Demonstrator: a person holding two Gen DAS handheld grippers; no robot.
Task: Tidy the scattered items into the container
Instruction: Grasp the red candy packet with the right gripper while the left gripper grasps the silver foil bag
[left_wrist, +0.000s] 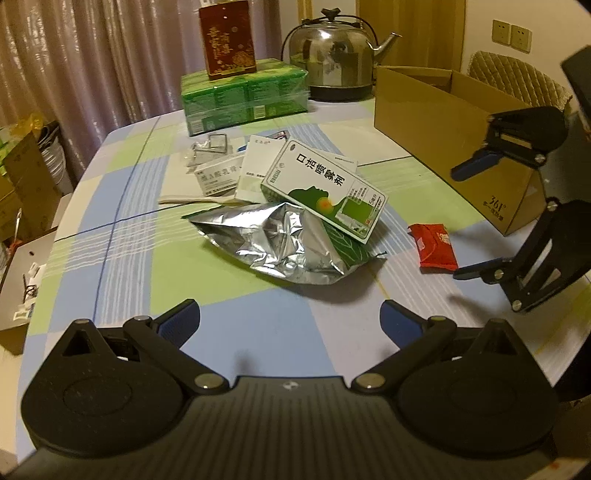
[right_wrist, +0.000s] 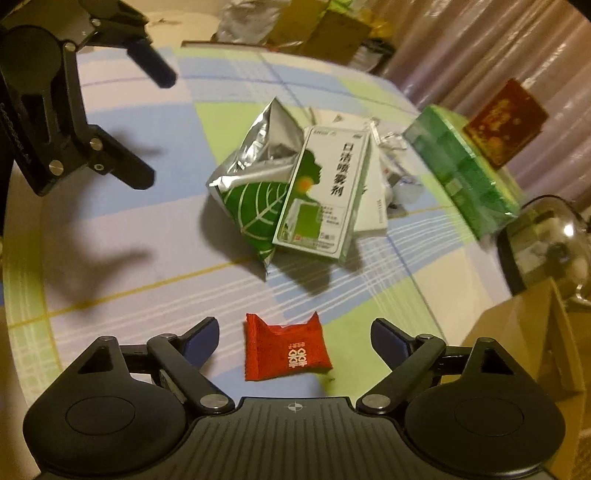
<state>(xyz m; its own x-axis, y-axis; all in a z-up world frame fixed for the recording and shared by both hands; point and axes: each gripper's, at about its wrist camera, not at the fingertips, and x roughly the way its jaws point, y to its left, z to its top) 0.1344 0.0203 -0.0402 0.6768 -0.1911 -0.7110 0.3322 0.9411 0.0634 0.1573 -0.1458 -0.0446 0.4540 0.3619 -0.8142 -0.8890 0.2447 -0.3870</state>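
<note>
On the checked blue, green and white table (left_wrist: 122, 221), the left gripper (left_wrist: 290, 317) hovered with fingers spread wide and empty. Ahead of it lay a crumpled silver foil pouch (left_wrist: 284, 240) with a white-and-green medicine box (left_wrist: 325, 190) resting partly on top. Farther right, a small red sachet (right_wrist: 286, 349) lay flat between the parted fingers of the right gripper (right_wrist: 293, 338), untouched by them. At the far right stood the open brown cardboard box (left_wrist: 443, 122), well apart from the sachet.
</note>
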